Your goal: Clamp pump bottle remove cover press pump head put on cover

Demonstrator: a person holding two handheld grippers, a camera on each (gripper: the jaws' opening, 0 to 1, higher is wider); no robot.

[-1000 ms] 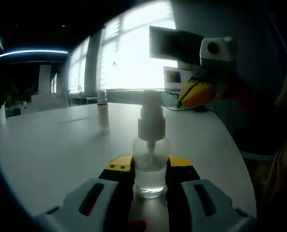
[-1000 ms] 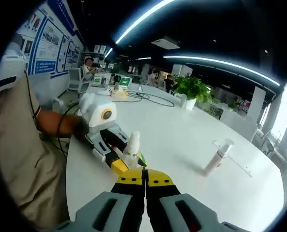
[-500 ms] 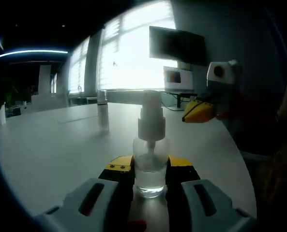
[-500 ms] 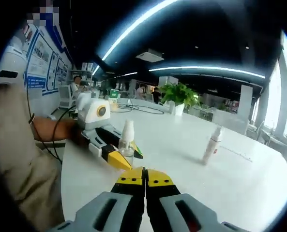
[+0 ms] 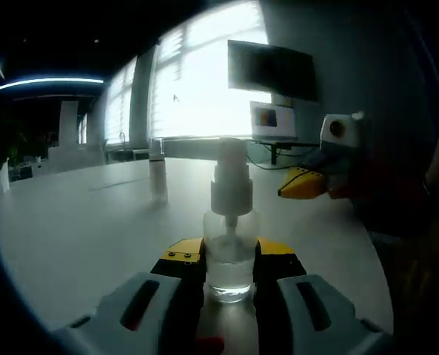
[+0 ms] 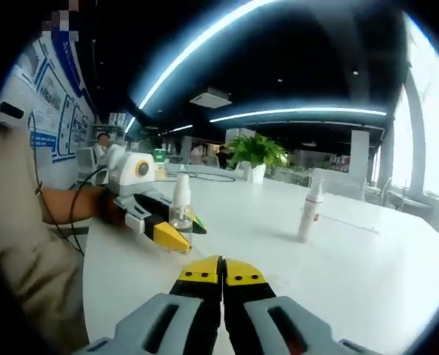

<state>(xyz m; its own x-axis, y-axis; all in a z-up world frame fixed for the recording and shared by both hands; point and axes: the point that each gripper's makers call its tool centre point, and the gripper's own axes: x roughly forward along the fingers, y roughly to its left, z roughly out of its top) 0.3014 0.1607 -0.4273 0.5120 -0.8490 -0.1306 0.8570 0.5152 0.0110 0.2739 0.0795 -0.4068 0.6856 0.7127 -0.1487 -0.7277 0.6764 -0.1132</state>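
Bottle first: the clear glass-like pump bottle with a white cap (image 5: pixel 230 222) sits upright on the white surface (image 5: pixel 78 229), clenched at its base between the yellow-tipped jaws of the left tool (image 5: pixel 229 260), dead centre, exactly as it was a second ago. Out at ten o'clock stands a second slim white spray bottle (image 5: pixel 157 168), well apart and untouched.

Now swing right. The right tool (image 5: pixel 308 181) has dropped from two o'clock toward three o'clock in the left gripper view and drawn off from the cap rather than closing on it. In the right gripper view its own jaws (image 6: pixel 221 270) are pressed together on nothing, and the clamped bottle (image 6: pixel 180 214) has slid up to ten o'clock, with the person's sleeve at nine and a green potted plant (image 6: pixel 256 151) far off at twelve.

So the clamp holds, but cover removal looks not yet begun; the right tool will need to open and come back over the cap.
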